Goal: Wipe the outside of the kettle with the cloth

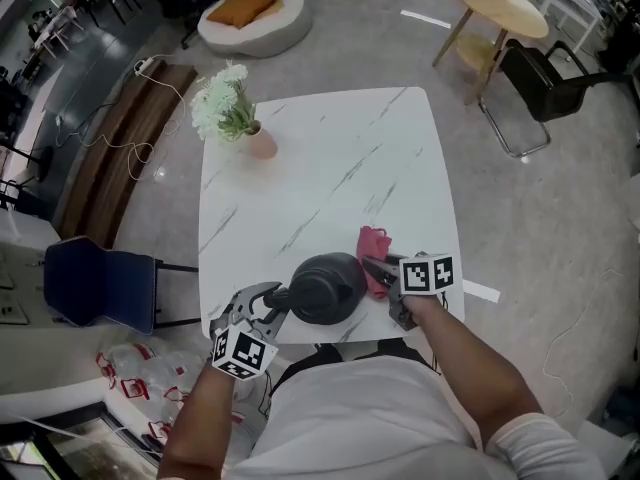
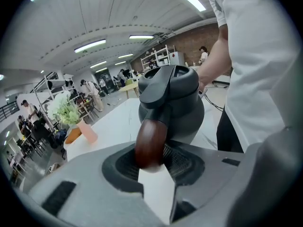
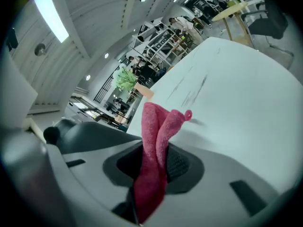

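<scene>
A dark grey kettle (image 1: 327, 288) stands near the front edge of the white marble table (image 1: 330, 158). My left gripper (image 1: 278, 303) comes at it from the left and is shut on the kettle's brown handle (image 2: 150, 143); the kettle's body (image 2: 177, 103) rises just beyond the jaws. Right of the kettle, my right gripper (image 1: 375, 268) is shut on a pink cloth (image 1: 373, 248). In the right gripper view the cloth (image 3: 156, 136) sticks up folded from between the jaws, just above the tabletop. A dark rounded shape at that view's left edge looks like the kettle (image 3: 75, 134).
A pink vase (image 1: 261, 144) with white flowers (image 1: 225, 103) stands at the table's far left corner. A blue chair (image 1: 100, 283) sits left of the table. A black chair (image 1: 545, 83) and a round wooden table (image 1: 497, 6) stand at the far right.
</scene>
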A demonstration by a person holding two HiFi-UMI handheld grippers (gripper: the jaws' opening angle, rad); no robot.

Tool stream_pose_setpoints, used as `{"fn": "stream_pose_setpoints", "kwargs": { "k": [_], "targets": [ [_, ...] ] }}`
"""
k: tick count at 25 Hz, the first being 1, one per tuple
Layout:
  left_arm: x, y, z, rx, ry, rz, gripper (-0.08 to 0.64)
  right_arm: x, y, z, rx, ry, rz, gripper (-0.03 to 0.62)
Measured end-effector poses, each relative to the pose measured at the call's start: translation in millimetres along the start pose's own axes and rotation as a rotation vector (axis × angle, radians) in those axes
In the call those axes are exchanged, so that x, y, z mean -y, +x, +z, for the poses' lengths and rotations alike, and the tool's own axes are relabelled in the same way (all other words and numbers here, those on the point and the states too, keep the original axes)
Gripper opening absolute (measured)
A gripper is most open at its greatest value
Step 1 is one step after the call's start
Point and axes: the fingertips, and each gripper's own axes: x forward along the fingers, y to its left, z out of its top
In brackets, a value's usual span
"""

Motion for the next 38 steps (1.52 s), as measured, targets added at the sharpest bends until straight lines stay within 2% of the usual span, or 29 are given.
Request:
{"fn": "stream_pose_setpoints", "kwargs": {
  "k": [5, 7, 11, 13, 15, 19, 22, 24, 28, 33, 38],
  "targets": [
    [2, 0, 4, 0.016, 0.077, 0.005, 0.130, 11, 0, -8, -0.065, -0.040, -0.031, 0.109],
    [2, 0, 4, 0.022, 0.109, 0.006, 0.130, 11, -4, -4, -0.061, -0.037, -0.024, 0.110],
    [4, -1, 5, 0.024, 0.185, 0.014, 0.132, -28, -28, 35, 0.034, -0.050, 0.097, 0.109],
    [5, -1, 7, 0.023, 0.224, 0.020, 0.132, -65, -42, 54, 0.046, -0.128, 0.175, 0.109],
    [6, -1, 7, 0.017, 0.252, 0.026, 0.132, -108, -51, 58, 0.010, -0.222, 0.259, 0.110],
    [7, -1, 7, 0.004, 0.269, 0.033, 0.130, -165, -50, 33, -0.124, -0.404, 0.333, 0.110],
    [9, -3, 13, 0.009, 0.280, 0.038, 0.130, -173, -39, 16, -0.163, -0.507, 0.312, 0.110],
    [10, -3, 15, 0.015, 0.302, 0.041, 0.130, -167, -35, 17, -0.151, -0.517, 0.284, 0.112],
    [12, -5, 19, 0.020, 0.313, 0.042, 0.130, -147, -27, 24, -0.136, -0.486, 0.254, 0.110],
    [10, -2, 14, 0.016, 0.339, 0.052, 0.130, -105, -7, 18, -0.173, -0.409, 0.210, 0.109],
    [10, -4, 15, 0.004, 0.299, 0.054, 0.130, -70, 8, 14, -0.184, -0.367, 0.143, 0.109]
  ]
}}
